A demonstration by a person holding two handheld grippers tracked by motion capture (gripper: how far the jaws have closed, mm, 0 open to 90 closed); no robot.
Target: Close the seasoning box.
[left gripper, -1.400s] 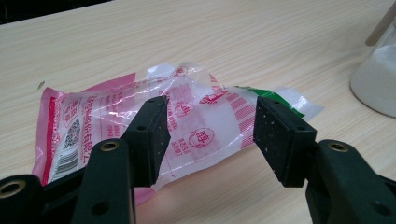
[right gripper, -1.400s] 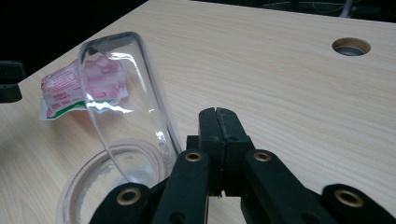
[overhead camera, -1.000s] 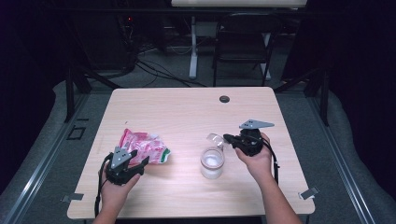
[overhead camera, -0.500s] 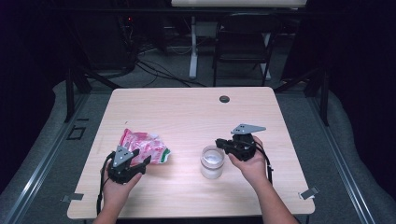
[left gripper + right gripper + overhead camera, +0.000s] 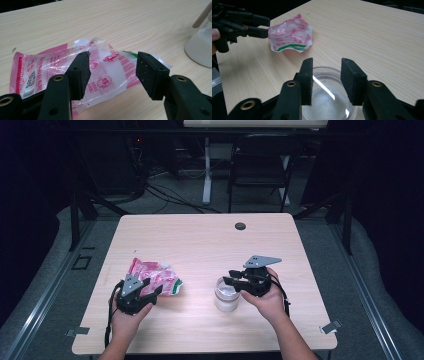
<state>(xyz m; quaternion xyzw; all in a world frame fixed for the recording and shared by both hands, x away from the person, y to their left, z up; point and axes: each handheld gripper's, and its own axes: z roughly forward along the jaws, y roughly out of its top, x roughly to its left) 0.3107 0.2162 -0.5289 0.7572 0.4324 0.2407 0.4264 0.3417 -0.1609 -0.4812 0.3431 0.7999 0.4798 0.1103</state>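
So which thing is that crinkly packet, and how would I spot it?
Start at the pale wooden table and look toward its near left side. There the plastic packet lies flat, just ahead of the left gripper. It is the one crumpled, pink-and-white printed thing with a green edge, unlike the clear jar of white powder.

Plastic bag (image 5: pixel 100 72): clear film printed in pink and red, with white panels, red stripes, round red emblems and a green band along one edge. Jar (image 5: pixel 226 294): clear, colourless, holding white powder. Tabletop (image 5: pixel 200 245): pale wood grain, with one dark round spot near the far edge. Left gripper (image 5: pixel 151 292) and right gripper (image 5: pixel 228 277): black, each topped by a grey plate; fingers (image 5: pixel 81 72) matte black, faintly speckled white.
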